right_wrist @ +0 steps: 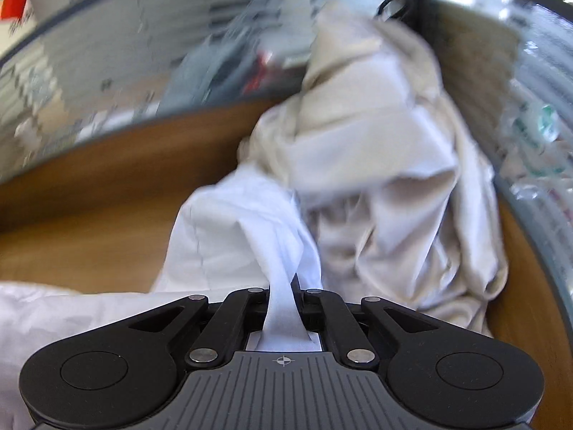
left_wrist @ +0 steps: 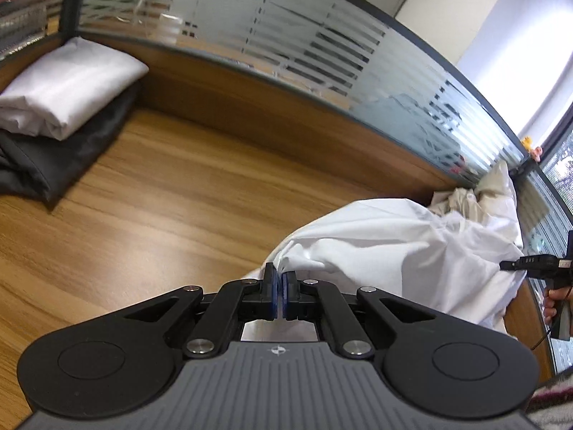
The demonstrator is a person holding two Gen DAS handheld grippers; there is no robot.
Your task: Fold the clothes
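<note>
The bench (left_wrist: 186, 186) is wood-grain laminate, smooth with a soft sheen. The white garment (left_wrist: 412, 251) is thin, matt woven cloth, creased; the cream clothes (right_wrist: 386, 165) behind it look softer — a duller knit (blur hides the weave). The folded white piece (left_wrist: 68, 89) has a faint satin lustre, the dark one (left_wrist: 53, 154) beneath is matt. Both tools are matt black plastic with bright metal rivets; the partition (left_wrist: 286, 43) is frosted, striped glass.

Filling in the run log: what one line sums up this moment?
stage: pick-up | left gripper: jaws shut on white garment | right gripper: jaws shut on white garment | folded stack: on desk
</note>
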